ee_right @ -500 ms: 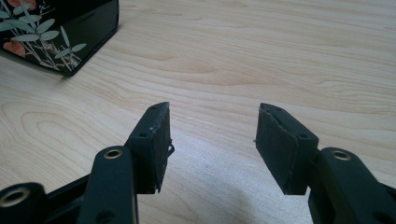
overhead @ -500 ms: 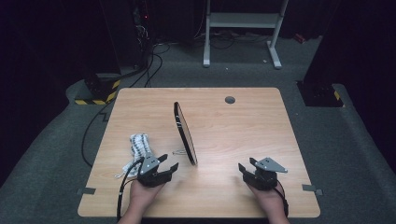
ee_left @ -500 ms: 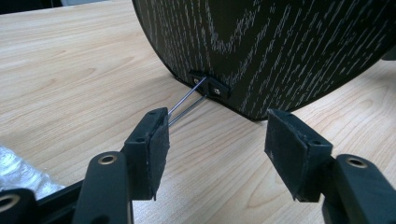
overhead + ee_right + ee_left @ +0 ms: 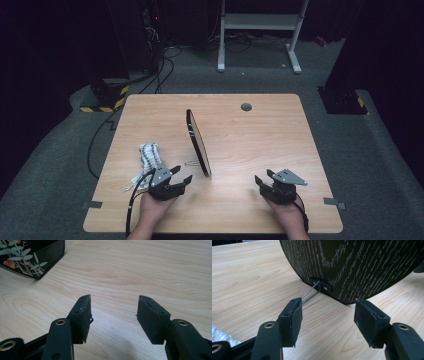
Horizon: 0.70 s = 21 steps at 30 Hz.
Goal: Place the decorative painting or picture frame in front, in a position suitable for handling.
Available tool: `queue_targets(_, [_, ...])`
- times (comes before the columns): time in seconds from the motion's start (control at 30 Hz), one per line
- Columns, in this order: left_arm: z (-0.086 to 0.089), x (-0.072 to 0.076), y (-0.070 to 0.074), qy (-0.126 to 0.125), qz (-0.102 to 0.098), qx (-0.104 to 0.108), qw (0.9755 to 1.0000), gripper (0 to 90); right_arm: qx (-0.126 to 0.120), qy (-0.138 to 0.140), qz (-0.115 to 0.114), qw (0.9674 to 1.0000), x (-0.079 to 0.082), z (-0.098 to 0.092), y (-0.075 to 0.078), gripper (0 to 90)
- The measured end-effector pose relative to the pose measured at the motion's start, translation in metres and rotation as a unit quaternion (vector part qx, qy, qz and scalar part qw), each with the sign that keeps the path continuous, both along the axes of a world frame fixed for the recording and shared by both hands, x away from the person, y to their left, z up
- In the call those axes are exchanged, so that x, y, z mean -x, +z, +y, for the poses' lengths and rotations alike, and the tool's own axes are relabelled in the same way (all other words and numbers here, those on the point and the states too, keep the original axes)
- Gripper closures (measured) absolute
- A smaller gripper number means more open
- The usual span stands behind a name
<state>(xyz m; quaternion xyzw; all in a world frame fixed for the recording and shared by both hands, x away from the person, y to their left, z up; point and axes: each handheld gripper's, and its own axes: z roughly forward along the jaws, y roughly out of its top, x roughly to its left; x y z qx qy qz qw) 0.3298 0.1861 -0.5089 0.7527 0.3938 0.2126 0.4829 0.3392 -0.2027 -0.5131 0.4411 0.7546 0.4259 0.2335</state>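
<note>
High view: a round black panel (image 4: 198,142) stands upright on edge near the middle of the wooden table (image 4: 260,140), seen almost edge-on and leaning slightly. A thin wire stand (image 4: 191,163) projects from its base toward the person's left side and rests on the table. A crumpled white patterned cloth (image 4: 146,157) lies on the table left of the panel, just beyond the left gripper (image 4: 183,175).

The left gripper is held low over the near left part of the table, pointing toward the foot of the panel and close to it without contact. Left gripper view: the jaws stand apart with nothing between them; the panel's dark wood-grain back (image 4: 362,265) is directly ahead, and the wire stand (image 4: 310,293) runs from a small black bracket (image 4: 322,285) past the tip of the left-hand jaw.

The right gripper (image 4: 264,178) is held over the near right part of the table, well apart from the panel. Right gripper view: the jaws stand apart over bare wood, holding nothing; the panel's decorated face (image 4: 27,257), with leaf motifs, appears at upper left.
</note>
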Motion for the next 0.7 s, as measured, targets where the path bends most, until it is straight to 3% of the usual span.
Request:
queue_targets(0.47, [-0.011,0.004,0.001,-0.023,-0.002,-0.008,0.9997,38.7,0.009,0.018,0.001,0.9998,0.001,0.007,-0.003,44.8])
queue_targets(0.7, [-0.026,0.011,0.005,-0.042,-0.015,-0.011,0.9989,34.9,0.011,0.021,0.005,0.9997,0.001,0.009,-0.004,44.0])
